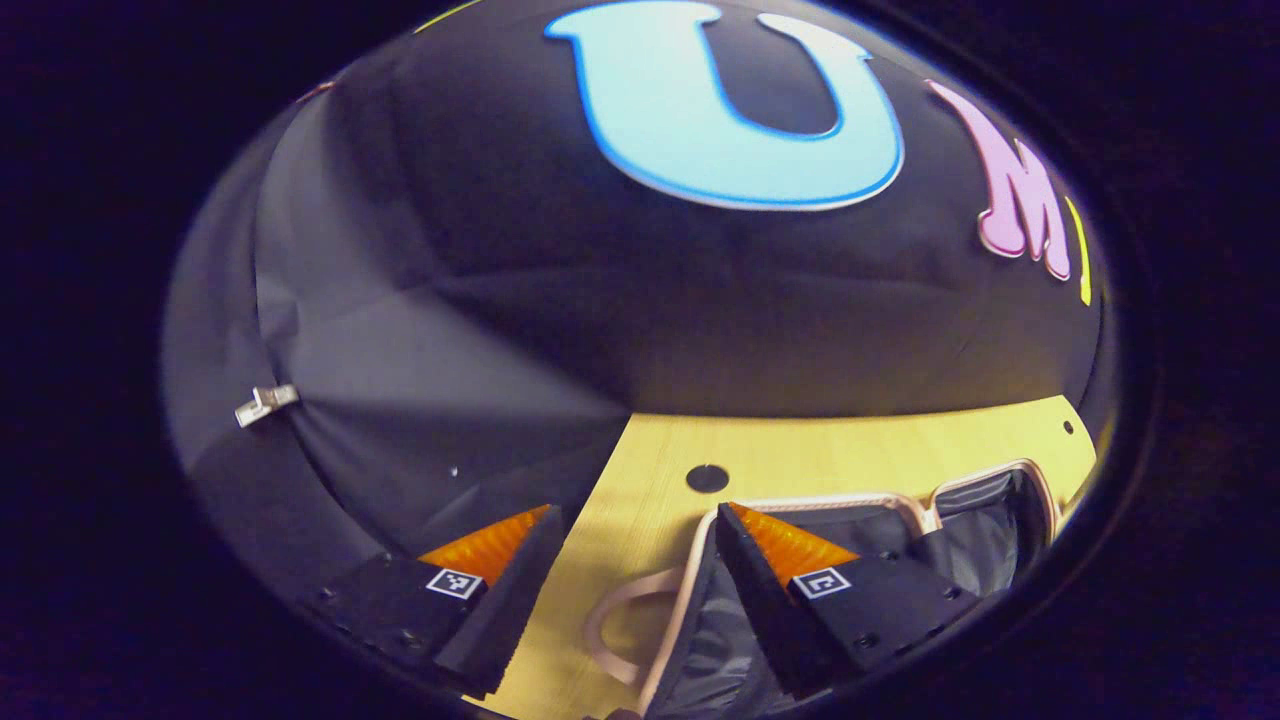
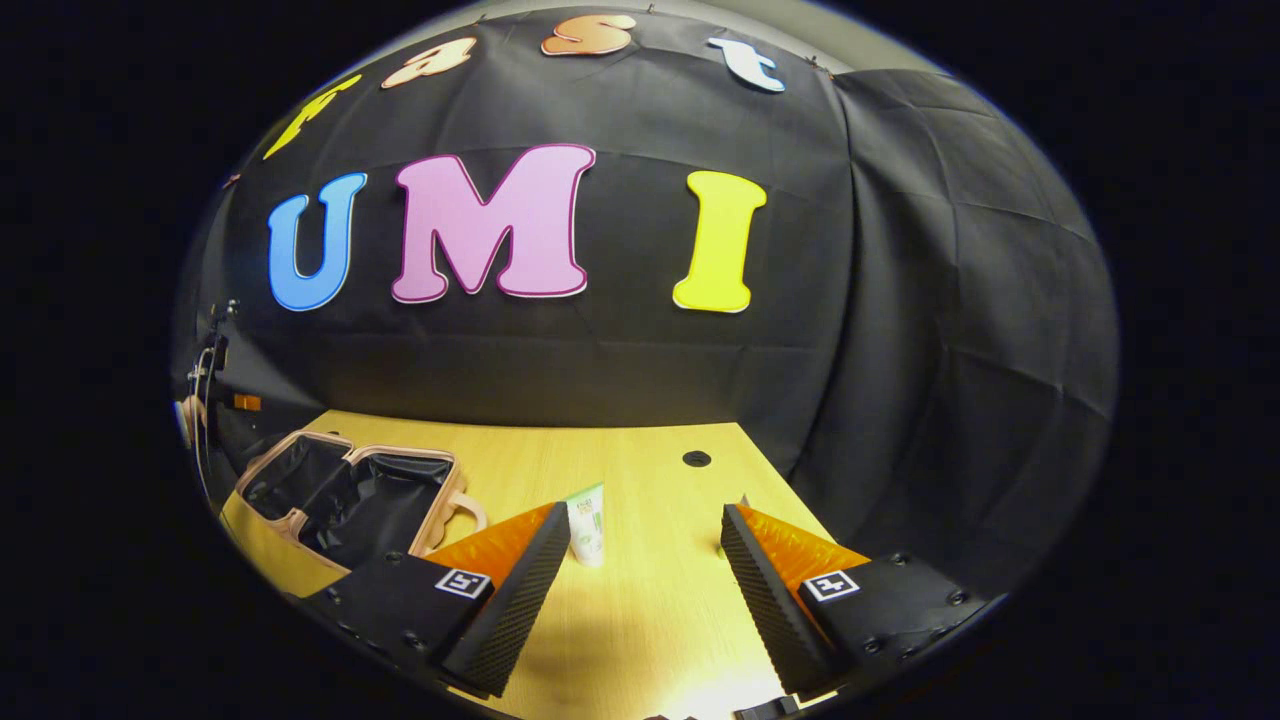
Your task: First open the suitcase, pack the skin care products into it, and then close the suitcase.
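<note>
A pink suitcase lies open on the wooden table, its dark lining showing. In the left gripper view the suitcase sits under and beyond the right finger, its handle looping out between the fingers. My left gripper is open with nothing between its fingers. A white skin care tube with green print lies on the table just ahead of my right gripper, close to its left finger. That gripper is open, holding nothing.
Black cloth walls close the table at the back and on both sides. A dark round hole marks the tabletop near the back edge. A metal clip hangs on the cloth at left.
</note>
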A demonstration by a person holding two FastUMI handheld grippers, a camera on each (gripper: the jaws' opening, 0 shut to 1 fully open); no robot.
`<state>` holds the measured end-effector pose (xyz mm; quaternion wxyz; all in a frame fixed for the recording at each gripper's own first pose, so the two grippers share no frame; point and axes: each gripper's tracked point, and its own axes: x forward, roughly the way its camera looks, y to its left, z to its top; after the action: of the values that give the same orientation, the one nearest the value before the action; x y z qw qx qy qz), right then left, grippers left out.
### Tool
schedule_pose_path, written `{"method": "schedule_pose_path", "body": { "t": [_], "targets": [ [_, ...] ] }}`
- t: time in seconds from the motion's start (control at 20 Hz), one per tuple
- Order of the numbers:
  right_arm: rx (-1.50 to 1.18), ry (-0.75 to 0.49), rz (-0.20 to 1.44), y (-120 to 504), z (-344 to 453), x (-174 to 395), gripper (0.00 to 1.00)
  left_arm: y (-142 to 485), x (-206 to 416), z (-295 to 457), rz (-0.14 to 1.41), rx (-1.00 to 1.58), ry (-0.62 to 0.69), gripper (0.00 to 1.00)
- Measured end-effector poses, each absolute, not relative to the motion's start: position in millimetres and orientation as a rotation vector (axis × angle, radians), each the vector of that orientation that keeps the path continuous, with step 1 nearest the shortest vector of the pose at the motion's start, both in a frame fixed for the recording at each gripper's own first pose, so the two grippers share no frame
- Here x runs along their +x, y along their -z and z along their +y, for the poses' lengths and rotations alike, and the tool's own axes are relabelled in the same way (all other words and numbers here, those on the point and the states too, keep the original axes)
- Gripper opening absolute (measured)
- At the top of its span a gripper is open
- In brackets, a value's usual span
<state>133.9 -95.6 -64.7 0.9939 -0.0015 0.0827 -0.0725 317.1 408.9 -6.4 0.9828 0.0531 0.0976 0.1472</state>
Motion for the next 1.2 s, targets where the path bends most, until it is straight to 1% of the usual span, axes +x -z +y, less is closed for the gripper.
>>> {"method": "schedule_pose_path", "body": {
  "t": [0.1,0.2,0.45,0.6,0.75,0.9,1.2],
  "targets": [
    [-0.008,0.153,0.147,57,-100,128,0.97,-36,295,354,0.097,0.163,-0.247,0.96],
    [-0.016,0.158,0.131,49,-105,123,0.97,-62,274,281,0.026,0.154,-0.160,0.96],
    [-0.004,0.154,0.123,43,-116,117,0.97,-50,232,115,-0.027,0.074,-0.019,0.98],
    [0.013,0.130,0.132,45,-121,118,0.97,-20,213,36,0.036,0.024,0.042,0.98],
    [0.042,0.097,0.141,52,-126,124,0.96,8,212,-30,0.066,0.021,0.099,0.98],
    [0.030,0.092,0.175,72,-141,136,0.96,47,224,-101,0.114,-0.016,0.195,0.99],
    [0.046,0.114,0.229,113,-180,171,0.97,117,266,-200,0.203,-0.007,0.374,0.99]
  ]
}}
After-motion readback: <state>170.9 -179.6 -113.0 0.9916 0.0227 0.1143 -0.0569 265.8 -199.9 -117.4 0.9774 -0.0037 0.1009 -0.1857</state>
